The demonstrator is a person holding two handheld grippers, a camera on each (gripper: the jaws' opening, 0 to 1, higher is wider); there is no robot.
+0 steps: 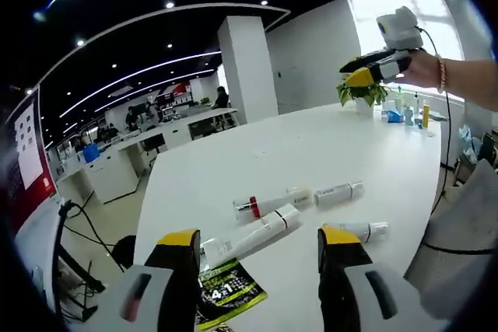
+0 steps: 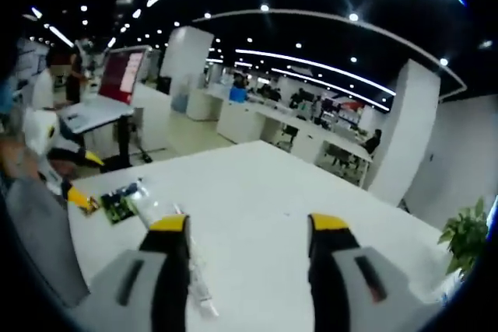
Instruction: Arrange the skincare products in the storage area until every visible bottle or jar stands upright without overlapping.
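Four tubes (image 1: pixel 261 235) flat on table (image 1: pixel 327 153) (claws (image 1: pixel 257 248) open).

Four white tubes (image 1: pixel 250 239) lie on one white table (image 1: pixel 311 153), beside one green packet (image 1: pixel 227 291) and one potted plant (image 1: pixel 360 92).

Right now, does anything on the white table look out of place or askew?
Yes. Four skincare tubes lie flat on the white table, scattered at different angles rather than standing upright. A green-and-black packet lies near the table's edge beside them. Both tools are open and empty; the right tool is raised well above the table.
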